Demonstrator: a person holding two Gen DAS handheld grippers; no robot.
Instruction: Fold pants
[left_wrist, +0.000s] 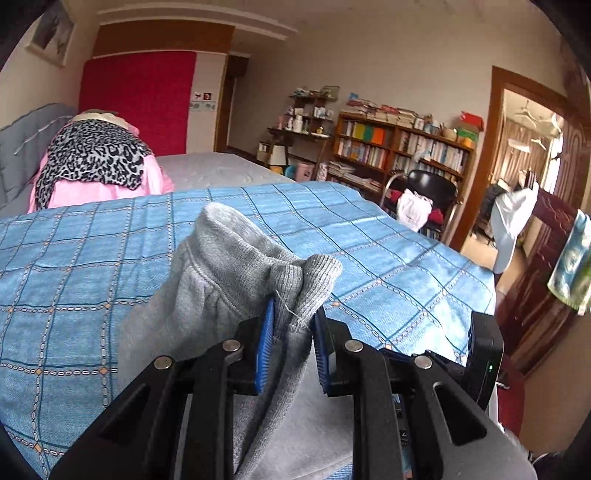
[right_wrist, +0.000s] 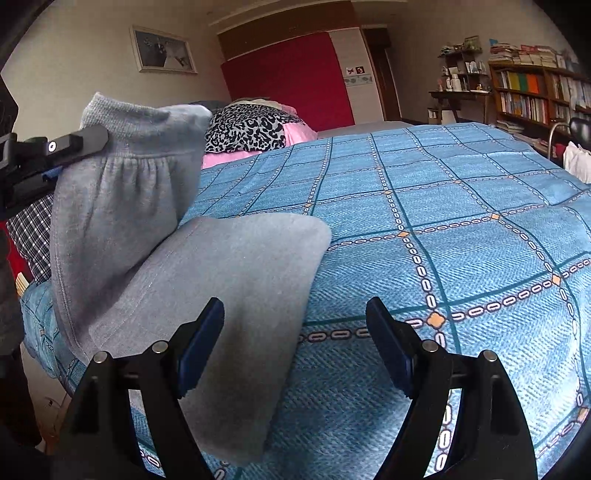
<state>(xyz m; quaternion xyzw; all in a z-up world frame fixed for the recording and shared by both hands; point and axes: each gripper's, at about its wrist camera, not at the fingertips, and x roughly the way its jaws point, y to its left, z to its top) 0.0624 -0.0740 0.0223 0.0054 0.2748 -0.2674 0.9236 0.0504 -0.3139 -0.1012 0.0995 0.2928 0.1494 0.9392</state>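
Grey sweatpants (left_wrist: 229, 280) lie on the blue checked bedspread (left_wrist: 388, 258). My left gripper (left_wrist: 293, 317) is shut on the pants' ribbed waistband and holds it lifted above the bed. In the right wrist view the lifted waistband (right_wrist: 125, 155) hangs at the upper left with the left gripper (right_wrist: 55, 151) clamped on it. The rest of the pants (right_wrist: 229, 269) lies flat on the bedspread (right_wrist: 461, 229). My right gripper (right_wrist: 295, 328) is open and empty, its left finger over the flat grey cloth, low above the bed.
A pile of pink and leopard-print clothes (left_wrist: 92, 162) sits at the far end of the bed. A bookshelf (left_wrist: 399, 147), a black chair (left_wrist: 428, 195) and an open doorway (left_wrist: 528, 155) stand to the right. The bed's edge drops off at right.
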